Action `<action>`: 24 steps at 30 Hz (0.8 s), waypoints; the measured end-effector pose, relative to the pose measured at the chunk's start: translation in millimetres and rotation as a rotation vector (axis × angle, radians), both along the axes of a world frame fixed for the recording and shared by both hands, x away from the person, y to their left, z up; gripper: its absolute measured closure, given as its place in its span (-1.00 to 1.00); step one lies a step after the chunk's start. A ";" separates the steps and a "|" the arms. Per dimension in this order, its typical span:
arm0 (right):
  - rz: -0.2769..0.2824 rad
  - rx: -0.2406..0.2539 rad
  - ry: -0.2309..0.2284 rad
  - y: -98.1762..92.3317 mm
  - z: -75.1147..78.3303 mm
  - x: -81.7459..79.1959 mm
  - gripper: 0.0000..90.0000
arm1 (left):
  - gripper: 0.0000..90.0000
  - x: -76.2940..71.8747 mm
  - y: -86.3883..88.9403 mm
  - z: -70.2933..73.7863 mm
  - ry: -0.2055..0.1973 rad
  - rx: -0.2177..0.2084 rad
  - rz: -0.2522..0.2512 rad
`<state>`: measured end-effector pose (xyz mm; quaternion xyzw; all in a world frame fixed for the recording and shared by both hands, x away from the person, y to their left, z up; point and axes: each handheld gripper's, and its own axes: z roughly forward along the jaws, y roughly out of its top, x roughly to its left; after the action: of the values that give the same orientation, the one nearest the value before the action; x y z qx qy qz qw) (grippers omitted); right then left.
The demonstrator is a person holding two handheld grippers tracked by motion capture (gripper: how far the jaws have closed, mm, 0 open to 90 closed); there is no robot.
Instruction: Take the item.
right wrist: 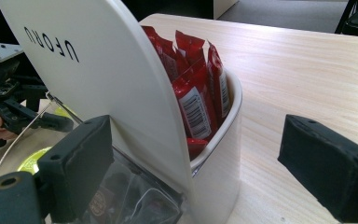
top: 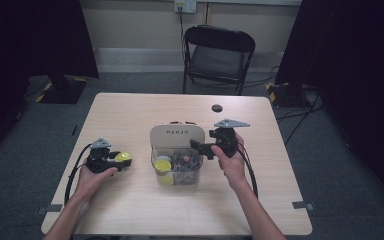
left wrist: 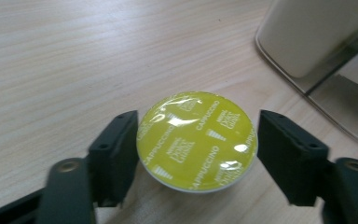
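1. Nearest, toward the table's left edge, the left gripper (left wrist: 196, 154) brackets a round yellow foil-topped cappuccino capsule (left wrist: 196, 140), jaws spread, not yet pinching.
2. Mid-table, the right gripper (right wrist: 200, 172) stands spread around the white-lidded clear plastic organiser box (right wrist: 121, 93).
3. Probably a capsule pickup; next, closing squarely on its rim.

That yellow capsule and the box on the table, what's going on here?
A person at a wooden table holds a gripper in each hand. The left gripper has its fingers either side of a yellow cappuccino capsule, not clearly squeezing it yet. The right gripper is open at the side of a white organiser box holding red sachets at the back, with more capsules in its clear front compartment.
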<state>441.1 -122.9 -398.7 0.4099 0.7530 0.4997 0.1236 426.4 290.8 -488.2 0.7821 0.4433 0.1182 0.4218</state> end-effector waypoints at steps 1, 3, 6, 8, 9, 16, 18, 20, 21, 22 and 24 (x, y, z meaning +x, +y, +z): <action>0.000 0.000 0.000 0.0 0.0 0.0 -0.79 | -0.42 0.2 0.9 0.4 -0.001 -0.001 0.006; 0.000 0.000 0.000 0.0 0.1 0.0 -0.79 | -0.46 -0.4 1.9 0.5 -0.002 -0.010 0.010; 0.000 0.000 0.000 0.0 0.1 -0.1 -0.79 | -0.55 -2.8 3.9 1.2 -0.006 -0.015 0.023; 0.000 0.000 0.000 0.0 0.1 -0.1 -0.79 | -0.56 -4.7 7.0 2.4 -0.007 -0.026 0.026; 0.000 0.000 0.000 0.0 0.1 -0.1 -0.79 | -0.56 -5.4 7.9 2.8 -0.007 -0.032 0.029; 0.000 0.000 0.000 0.0 0.1 -0.1 -0.79 | -0.57 -15.2 12.5 7.9 -0.008 0.000 0.007; 0.000 -0.001 0.000 0.0 0.3 -0.3 -0.79 | -0.57 -19.5 13.7 8.4 -0.018 -0.004 0.007; -0.001 -0.001 0.000 0.1 0.3 -0.3 -0.79 | -0.55 -24.5 14.1 7.8 -0.012 0.000 0.000; -0.001 -0.001 0.000 0.1 0.3 -0.3 -0.79 | -0.55 -27.9 13.8 6.7 -0.013 0.013 -0.005; -0.001 -0.001 0.000 0.1 0.4 -0.4 -0.78 | -0.55 -30.7 13.5 5.7 -0.005 0.027 -0.008; 0.001 -0.002 -0.002 0.2 0.8 -0.7 -0.77 | -0.54 -36.8 15.2 3.9 -0.013 0.024 -0.009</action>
<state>440.3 -122.7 -398.0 0.4091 0.7536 0.4992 0.1246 389.6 306.0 -484.3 0.7883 0.4356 0.1268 0.4156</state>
